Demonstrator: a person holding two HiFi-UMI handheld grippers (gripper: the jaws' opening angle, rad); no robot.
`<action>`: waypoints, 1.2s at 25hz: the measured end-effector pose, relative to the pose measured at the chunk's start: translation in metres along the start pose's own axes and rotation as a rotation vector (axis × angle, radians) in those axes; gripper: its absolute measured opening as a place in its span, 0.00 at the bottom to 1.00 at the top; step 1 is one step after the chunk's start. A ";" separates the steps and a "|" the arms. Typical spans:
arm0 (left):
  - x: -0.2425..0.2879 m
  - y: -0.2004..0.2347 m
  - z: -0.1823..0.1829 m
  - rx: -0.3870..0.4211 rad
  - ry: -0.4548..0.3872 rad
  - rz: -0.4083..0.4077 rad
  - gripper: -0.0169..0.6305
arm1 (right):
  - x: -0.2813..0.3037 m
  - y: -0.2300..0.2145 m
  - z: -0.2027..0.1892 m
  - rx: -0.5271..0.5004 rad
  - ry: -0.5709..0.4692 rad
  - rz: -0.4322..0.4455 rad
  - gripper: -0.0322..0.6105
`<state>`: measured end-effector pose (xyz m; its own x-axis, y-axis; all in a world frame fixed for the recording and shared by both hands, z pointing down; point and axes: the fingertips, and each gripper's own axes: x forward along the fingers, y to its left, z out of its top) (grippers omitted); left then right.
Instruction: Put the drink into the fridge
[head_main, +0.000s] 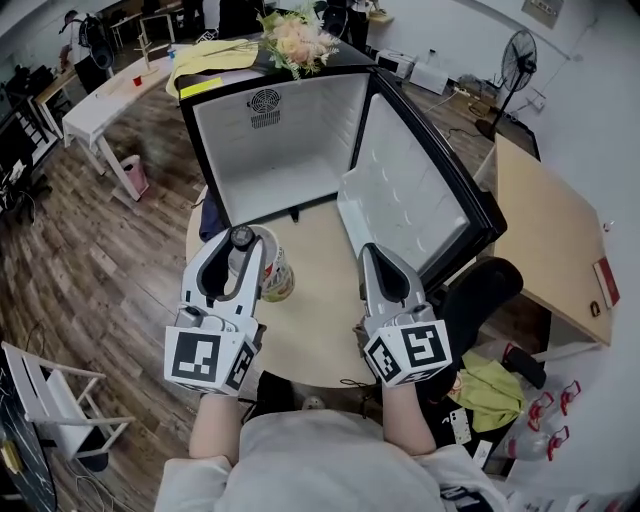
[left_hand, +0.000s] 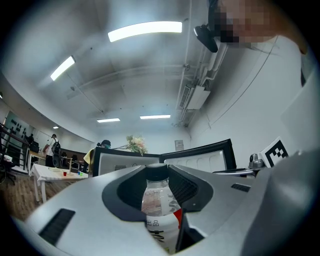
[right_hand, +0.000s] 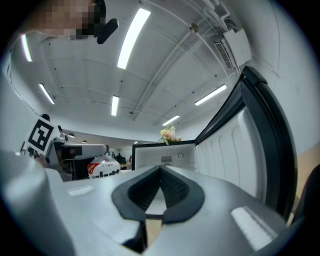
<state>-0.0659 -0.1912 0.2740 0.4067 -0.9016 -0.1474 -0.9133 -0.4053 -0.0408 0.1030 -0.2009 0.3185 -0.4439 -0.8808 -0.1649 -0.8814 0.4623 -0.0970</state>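
The left tool (head_main: 246, 244) is pinched on the drink (left_hand: 159, 202), a clear bottle with a black cap and a white label bearing a red patch; its own view shows the two dark pads pressed against the bottle's neck and shoulder, one on each side; the bottle stands upright in the grip, cap uppermost, over the round wooden bench (head_main: 312, 325); whether its base touches the bench cannot be told. The right tool (head_main: 372, 256) has its jaws pressed together at the tips with nothing between them, only bare bench showing through the gap behind the tips; it sits at three o'clock of the left tool, apart from it, and both point toward twelve o'clock in the head view. At twelve o'clock of both tools stands the fridge (head_main: 300, 135), a small black box with a white inside, open and bare within; its door (head_main: 425, 195) is swung wide toward two o'clock, its white ribbed lining facing the right tool. The drink is outside the fridge, just short of its open front, at seven o'clock of the opening. On the fridge's top lie a bunch of pale flowers (head_main: 297, 40) and, at nine o'clock of them, a yellow cloth (head_main: 215, 55); a standing fan (head_main: 520, 55) is off at two o'clock by the wall.
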 end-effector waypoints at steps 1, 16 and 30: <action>0.006 0.003 0.000 0.000 0.000 -0.008 0.24 | 0.005 -0.002 0.000 -0.001 -0.001 -0.005 0.06; 0.094 0.048 -0.019 -0.013 0.029 -0.132 0.24 | 0.079 -0.025 -0.009 -0.025 0.012 -0.112 0.06; 0.162 0.074 -0.064 -0.010 0.080 -0.230 0.24 | 0.106 -0.044 -0.031 -0.033 0.056 -0.245 0.06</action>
<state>-0.0658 -0.3772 0.3098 0.6047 -0.7945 -0.0564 -0.7964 -0.6023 -0.0547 0.0897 -0.3173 0.3355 -0.2235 -0.9710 -0.0854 -0.9683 0.2312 -0.0948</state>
